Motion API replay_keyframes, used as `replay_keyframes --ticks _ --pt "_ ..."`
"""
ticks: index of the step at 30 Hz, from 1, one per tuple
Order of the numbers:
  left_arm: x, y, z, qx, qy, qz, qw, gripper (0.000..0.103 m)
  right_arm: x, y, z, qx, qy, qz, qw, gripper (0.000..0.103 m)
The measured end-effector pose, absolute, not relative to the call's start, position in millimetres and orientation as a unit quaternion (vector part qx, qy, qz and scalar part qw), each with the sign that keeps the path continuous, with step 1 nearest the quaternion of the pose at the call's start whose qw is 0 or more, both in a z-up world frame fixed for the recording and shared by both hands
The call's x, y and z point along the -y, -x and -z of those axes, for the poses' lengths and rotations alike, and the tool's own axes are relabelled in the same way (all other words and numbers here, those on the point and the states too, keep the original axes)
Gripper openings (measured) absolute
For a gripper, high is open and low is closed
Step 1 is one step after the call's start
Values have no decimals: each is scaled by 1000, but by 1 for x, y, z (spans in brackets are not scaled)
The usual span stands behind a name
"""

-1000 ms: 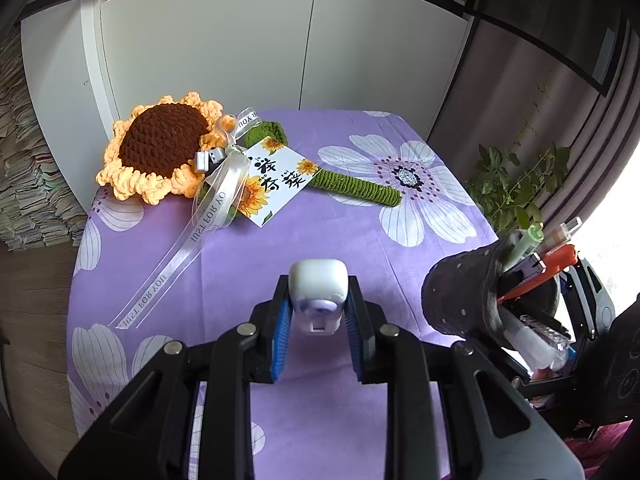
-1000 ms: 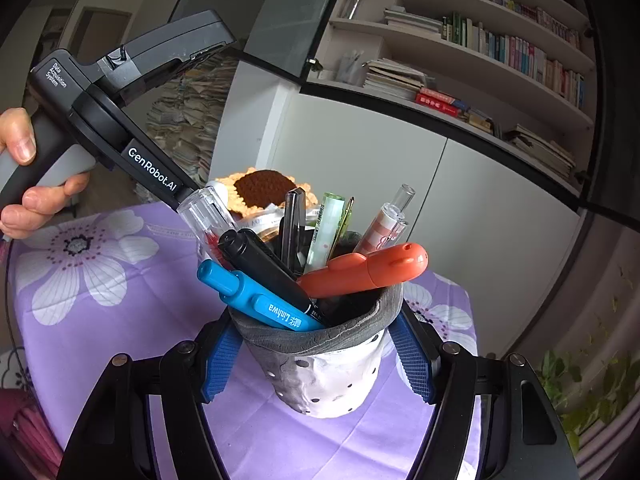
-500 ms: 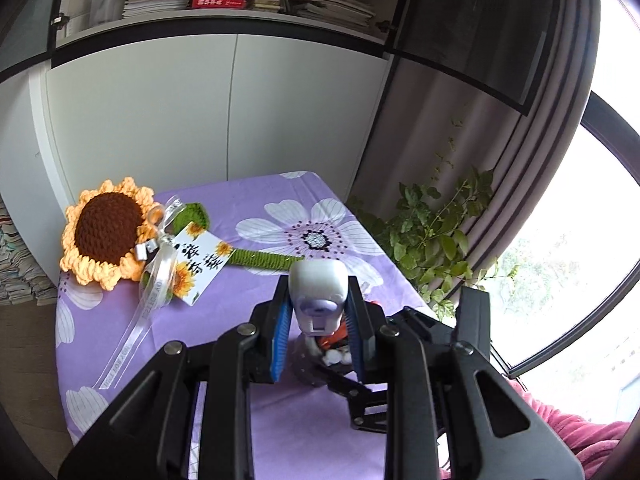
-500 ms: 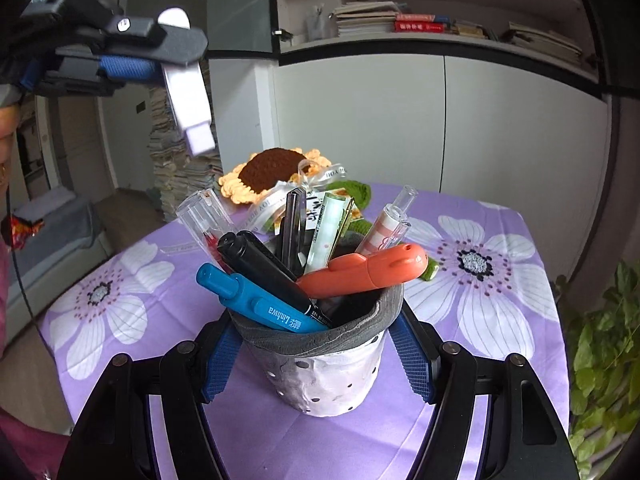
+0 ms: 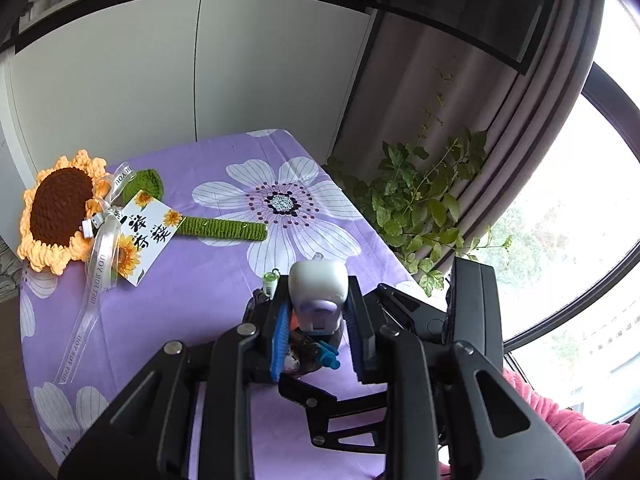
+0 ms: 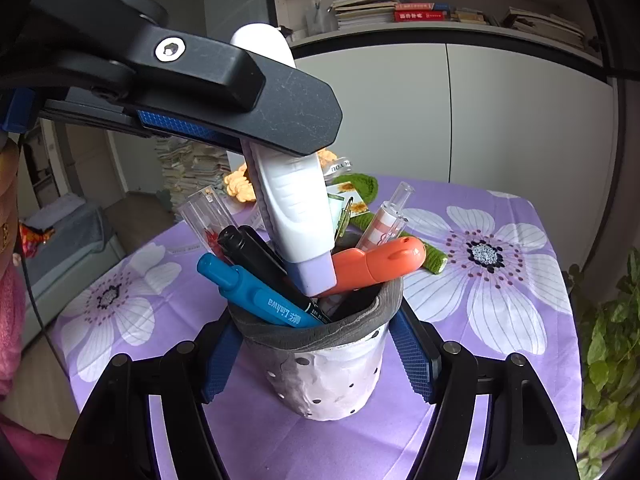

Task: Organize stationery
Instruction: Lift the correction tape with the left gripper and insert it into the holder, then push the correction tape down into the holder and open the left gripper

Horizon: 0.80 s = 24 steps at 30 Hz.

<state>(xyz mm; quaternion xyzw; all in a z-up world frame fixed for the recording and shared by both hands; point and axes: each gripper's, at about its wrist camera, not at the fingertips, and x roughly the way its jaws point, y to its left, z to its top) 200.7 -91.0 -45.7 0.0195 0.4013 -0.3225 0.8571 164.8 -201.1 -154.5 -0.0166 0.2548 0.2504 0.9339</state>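
My left gripper (image 5: pixel 318 304) is shut on a white correction-tape dispenser with a lilac tip (image 5: pixel 318 296). It holds the dispenser (image 6: pixel 292 216) tip-down over the pen holder, with the lilac tip at the holder's mouth. My right gripper (image 6: pixel 318 354) is shut on the grey-rimmed white pen holder (image 6: pixel 332 376), which stands on the purple flowered tablecloth (image 6: pixel 500 312). The holder contains a blue pen (image 6: pixel 256 300), a black marker (image 6: pixel 256 256), an orange pen (image 6: pixel 376 264) and clear-capped pens. In the left wrist view the holder (image 5: pixel 304 356) is mostly hidden under the dispenser.
A crocheted sunflower (image 5: pixel 60 208) with a green stem (image 5: pixel 224 228), ribbon and a card (image 5: pixel 144 232) lies at the table's back left. A potted plant (image 5: pixel 420 204) stands beyond the right table edge. White cabinets (image 5: pixel 192 64) are behind.
My left gripper has carried the dispenser from beside the holder to right above it and lowered its tip to the holder's mouth. My right gripper still holds the holder.
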Motion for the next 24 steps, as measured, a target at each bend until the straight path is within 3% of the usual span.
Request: replay_keyframes --ticks 24 --pt "93 -207 56 -427 -20 330 841 23 200 -164 155 -254 18 -252 934 72"
